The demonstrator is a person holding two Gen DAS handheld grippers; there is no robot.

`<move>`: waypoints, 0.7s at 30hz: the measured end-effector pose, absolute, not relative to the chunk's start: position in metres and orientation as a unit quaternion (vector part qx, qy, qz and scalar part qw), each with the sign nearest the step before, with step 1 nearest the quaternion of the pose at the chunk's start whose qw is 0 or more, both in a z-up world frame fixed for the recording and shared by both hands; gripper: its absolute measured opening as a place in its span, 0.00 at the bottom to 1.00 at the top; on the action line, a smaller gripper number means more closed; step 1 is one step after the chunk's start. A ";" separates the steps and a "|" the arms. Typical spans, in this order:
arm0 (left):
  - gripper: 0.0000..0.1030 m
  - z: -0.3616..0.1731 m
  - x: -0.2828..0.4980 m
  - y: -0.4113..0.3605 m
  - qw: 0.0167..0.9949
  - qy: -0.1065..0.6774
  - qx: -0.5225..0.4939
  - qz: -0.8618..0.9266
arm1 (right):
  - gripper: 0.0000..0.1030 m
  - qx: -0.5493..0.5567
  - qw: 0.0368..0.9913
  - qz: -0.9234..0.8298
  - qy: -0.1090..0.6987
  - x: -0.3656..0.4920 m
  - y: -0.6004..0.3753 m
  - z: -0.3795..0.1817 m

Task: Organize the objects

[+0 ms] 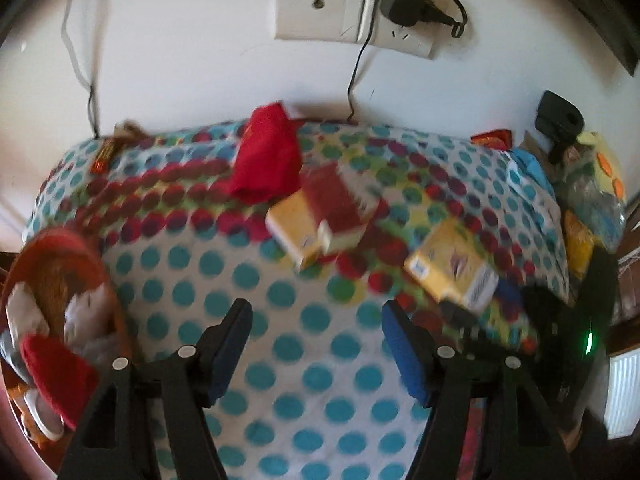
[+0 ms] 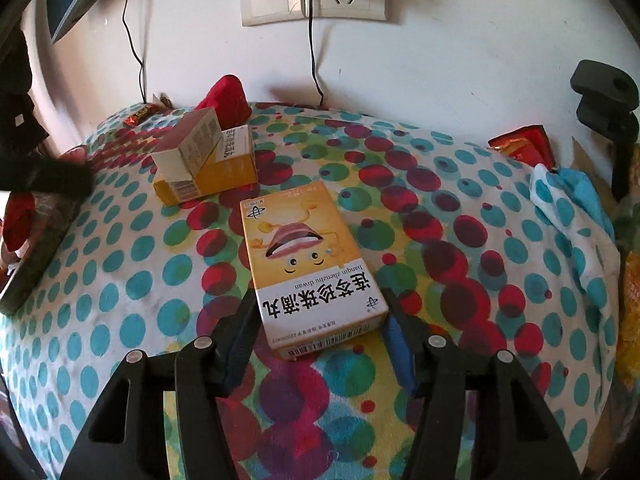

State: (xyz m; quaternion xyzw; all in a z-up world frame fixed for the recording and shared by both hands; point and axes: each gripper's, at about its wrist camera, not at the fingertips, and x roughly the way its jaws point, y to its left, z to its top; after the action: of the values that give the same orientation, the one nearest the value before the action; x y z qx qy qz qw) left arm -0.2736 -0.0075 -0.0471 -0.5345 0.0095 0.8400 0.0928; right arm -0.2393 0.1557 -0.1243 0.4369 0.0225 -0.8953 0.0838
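Polka-dot tablecloth (image 2: 120,272) is carrying three medicine boxes below wall sockets (image 2: 312,0).

Right gripper (image 2: 318,332) is straddling the near end of the yellow cartoon box (image 2: 308,264), jaws spread, apparently not pressing it. Left gripper (image 1: 316,344) is hovering released over bare cloth. Farther back, a red-and-white box (image 2: 188,144) is leaning on another yellow box (image 2: 224,172), beside a red cloth (image 2: 224,96).

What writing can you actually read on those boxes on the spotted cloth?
"连参珍珠滴丸" – large upside-down print on the near yellow box.
"lianqin zhenzhu diwan" – small line above it, only roughly legible.
Barcode digits on its end: too small.
Print on the stacked boxes: too small.
Left wrist view: all blurred.
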 end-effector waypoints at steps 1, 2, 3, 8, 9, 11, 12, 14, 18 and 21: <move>0.67 -0.046 -0.284 -0.003 0.087 0.005 -0.536 0.840 | 0.54 0.437 0.080 -0.895 0.030 -0.240 0.153 -0.124; 0.67 -0.046 -0.292 0.000 0.081 -0.001 -0.541 0.837 | 0.54 0.438 0.077 -0.895 0.036 -0.241 0.152 -0.125; 0.67 -0.046 -0.301 0.004 0.081 -0.011 -0.549 0.832 | 0.54 0.439 0.075 -0.895 0.042 -0.241 0.151 -0.124; 0.67 -0.056 -0.334 0.010 0.054 -0.030 -0.566 0.822 | 0.55 0.438 0.079 -0.895 0.033 -0.241 0.153 -0.123; 0.67 -0.061 -0.340 0.013 0.053 -0.023 -0.572 0.818 | 0.56 0.439 0.079 -0.895 0.034 -0.241 0.153 -0.123; 0.67 -0.067 -0.344 0.016 0.045 -0.015 -0.577 0.815 | 0.56 0.439 0.079 -0.894 0.037 -0.240 0.153 -0.122; 0.67 -0.070 -0.346 0.018 0.044 -0.009 -0.579 0.814 | 0.57 0.439 0.080 -0.894 0.036 -0.239 0.153 -0.122; 0.67 -0.073 -0.348 0.020 0.045 0.002 -0.572 0.819 | 0.57 0.439 0.080 -0.894 0.034 -0.239 0.151 -0.122; 0.28 -0.080 -0.351 0.019 0.059 -0.007 -0.566 0.822 | 0.58 0.439 0.082 -0.894 0.032 -0.240 0.152 -0.122; 0.29 -0.083 -0.351 0.022 0.061 0.005 -0.566 0.822 | 0.58 0.439 0.082 -0.894 0.032 -0.239 0.152 -0.123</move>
State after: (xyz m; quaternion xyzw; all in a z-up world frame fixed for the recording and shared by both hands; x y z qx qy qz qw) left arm -0.3510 0.0216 -0.0825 -0.5663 0.0048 0.8219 0.0611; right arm -0.2393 0.1523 -0.1226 0.4390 0.0318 -0.8942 0.0819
